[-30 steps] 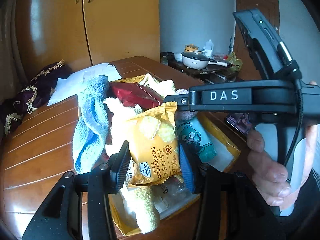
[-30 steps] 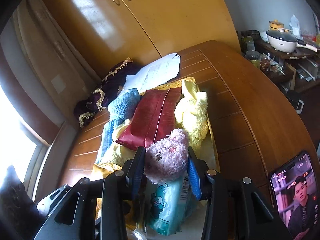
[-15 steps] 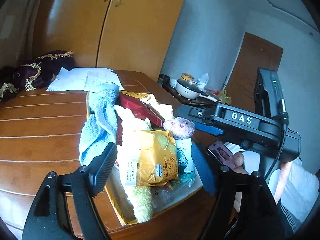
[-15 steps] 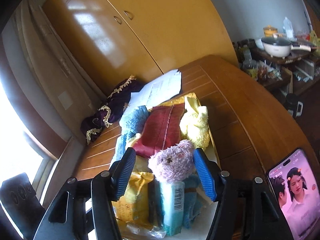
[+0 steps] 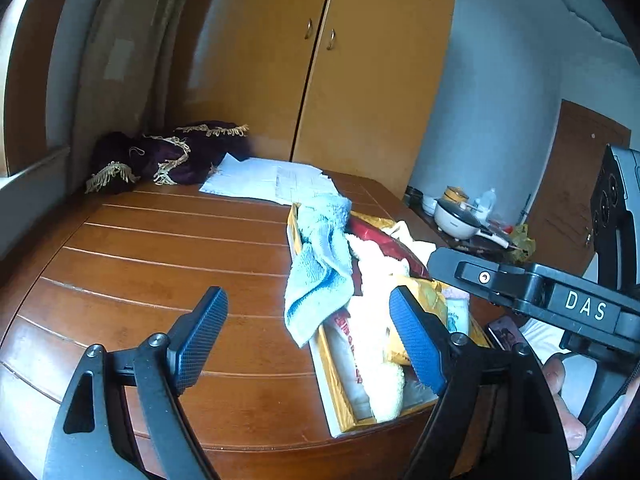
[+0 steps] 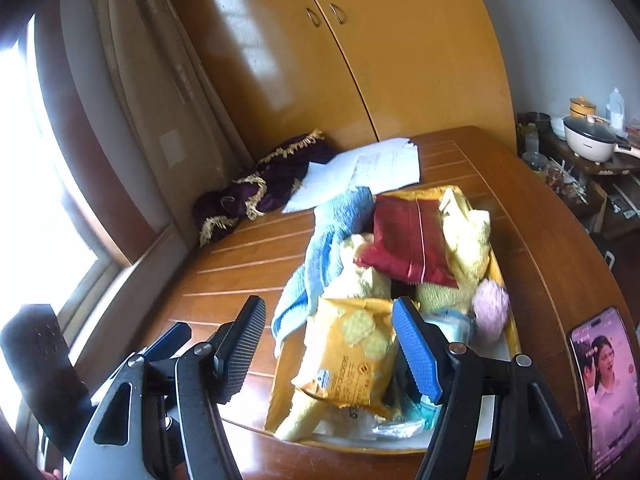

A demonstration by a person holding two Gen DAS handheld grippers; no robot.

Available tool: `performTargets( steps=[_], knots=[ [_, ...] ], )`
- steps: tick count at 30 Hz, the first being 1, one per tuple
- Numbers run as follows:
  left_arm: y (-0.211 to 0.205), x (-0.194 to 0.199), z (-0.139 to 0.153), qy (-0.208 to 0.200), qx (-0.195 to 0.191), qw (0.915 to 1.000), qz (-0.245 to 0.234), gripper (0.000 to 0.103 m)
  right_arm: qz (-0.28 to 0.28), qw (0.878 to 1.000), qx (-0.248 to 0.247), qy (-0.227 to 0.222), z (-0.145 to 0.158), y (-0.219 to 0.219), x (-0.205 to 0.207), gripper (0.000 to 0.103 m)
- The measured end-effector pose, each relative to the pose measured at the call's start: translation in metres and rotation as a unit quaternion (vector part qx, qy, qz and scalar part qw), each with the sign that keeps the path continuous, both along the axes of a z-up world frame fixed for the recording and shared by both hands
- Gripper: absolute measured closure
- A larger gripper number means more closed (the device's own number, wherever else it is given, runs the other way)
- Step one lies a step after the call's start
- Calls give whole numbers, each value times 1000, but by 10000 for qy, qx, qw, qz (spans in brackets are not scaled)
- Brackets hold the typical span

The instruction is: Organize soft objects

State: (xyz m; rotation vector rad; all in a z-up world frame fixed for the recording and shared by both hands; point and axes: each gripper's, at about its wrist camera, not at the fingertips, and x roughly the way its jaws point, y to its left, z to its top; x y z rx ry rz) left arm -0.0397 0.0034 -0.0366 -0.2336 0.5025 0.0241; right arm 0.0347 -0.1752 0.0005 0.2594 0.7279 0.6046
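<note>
A long wooden bench (image 6: 520,208) fills the room in front of the yellow wardrobe (image 5: 360,80). Toward the bench's near right edge sits a shallow yellow tray (image 6: 514,328) heaped with soft things. A blue towel (image 6: 324,248) drapes over the tray's left rim onto the bench. A dark red packet (image 6: 412,244) lies on top at the far end, with a pale yellow plush (image 6: 468,240) pressed against its right side. Nearer, an orange cracker bag (image 6: 352,356) rests on a cream plush, and a small pink fuzzy toy (image 6: 490,312) sits at the tray's right rim beside a teal tissue pack (image 6: 452,320). At the bench's far left corner are white papers (image 5: 272,180) and a purple fringed cloth (image 5: 172,156). A phone (image 6: 606,384) lies lit at the near right edge. The left claw (image 5: 308,338) hangs released over bare wood, left of the tray. The right claw (image 6: 328,350) is released too, gripping nothing, above the tray's near left corner.
</note>
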Motion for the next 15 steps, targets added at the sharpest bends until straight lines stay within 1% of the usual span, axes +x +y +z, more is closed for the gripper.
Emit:
performTargets(
  steps=[2,7,11,15],
  knots=[
    [-2,2,-4,205,53,9996,-160,20,34,9999,-66,80,-6,2,-1,34],
    [-4,5,-9,439,195,9988,-84,20,48,9997,-132,216,-15,4,-2,34],
    [-6,5,-7,440,367,9984,-39,20,4,9996,-232,181,-16,3,-2,34],
    [-7,4,-6,481,416,9980,-34,20,-40,9995,-200,236,-16,-1,-1,34]
  ],
)
